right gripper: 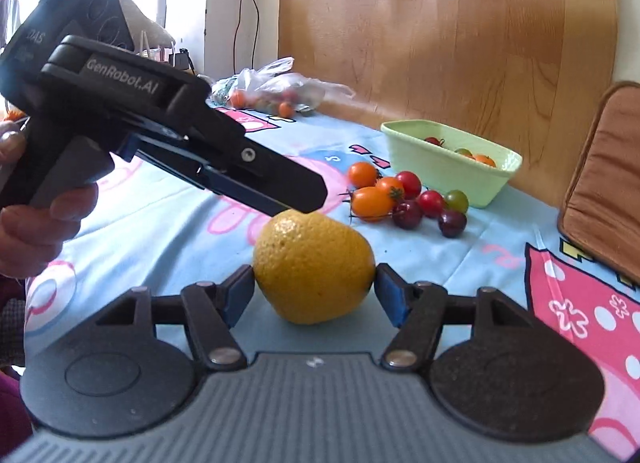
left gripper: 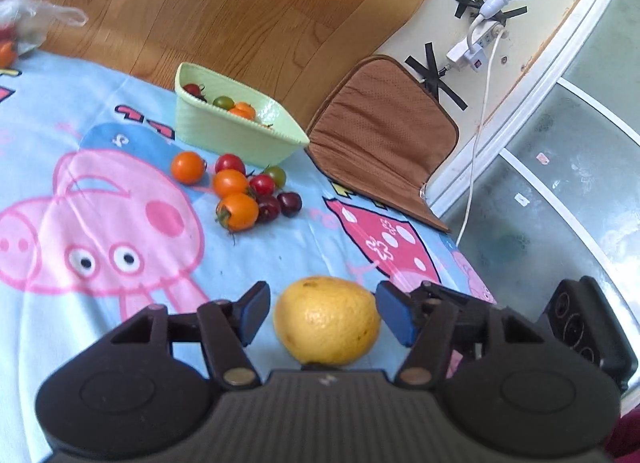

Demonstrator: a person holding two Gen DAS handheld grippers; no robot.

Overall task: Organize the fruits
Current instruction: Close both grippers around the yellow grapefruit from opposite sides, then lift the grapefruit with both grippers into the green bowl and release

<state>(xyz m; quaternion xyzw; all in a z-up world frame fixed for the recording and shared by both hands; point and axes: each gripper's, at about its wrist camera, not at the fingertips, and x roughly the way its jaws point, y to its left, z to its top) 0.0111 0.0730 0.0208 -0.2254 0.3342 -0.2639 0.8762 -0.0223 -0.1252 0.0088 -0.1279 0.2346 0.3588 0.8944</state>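
- Blue rubber pads on the right gripper (right gripper: 315, 290) are pressing both sides of the big yellow, bumpy-skinned citrus fruit (right gripper: 314, 267), so it's clamped on it. The fruit is sitting low over the pale blue cartoon-pig blanket (right gripper: 168, 231); can't tell if it's resting on it or just lifted.
- Left gripper (left gripper: 323, 313) is coming at the same fruit (left gripper: 327, 321) with its jaws spread wide, a visible gap on each side, so it's holding nothing. My guess is it's either lining up for a handover or just steadying.
- Out past the fruit, a loose pile of small orange, red, green and dark cherry tomatoes (left gripper: 244, 189) is lying on the blanket right beside the light green woven plastic basket (left gripper: 224, 125), which is already holding a few. Looks like sorting is partway done.
- Right wrist view is showing stuff the left one mostly isn't: the left gripper's black body from the side, hovering just above the fruit, and the person's hand (right gripper: 30, 219) wrapping its handle, plus a clear plastic bag of more tomatoes (right gripper: 276, 93) at the far edge of the blanket.
- Left wrist view is giving the top-down look instead: the open gaps around the fruit, the brown padded seat cushion (left gripper: 384, 139) and the white power strip with a bulb (left gripper: 486, 33) on the wall.
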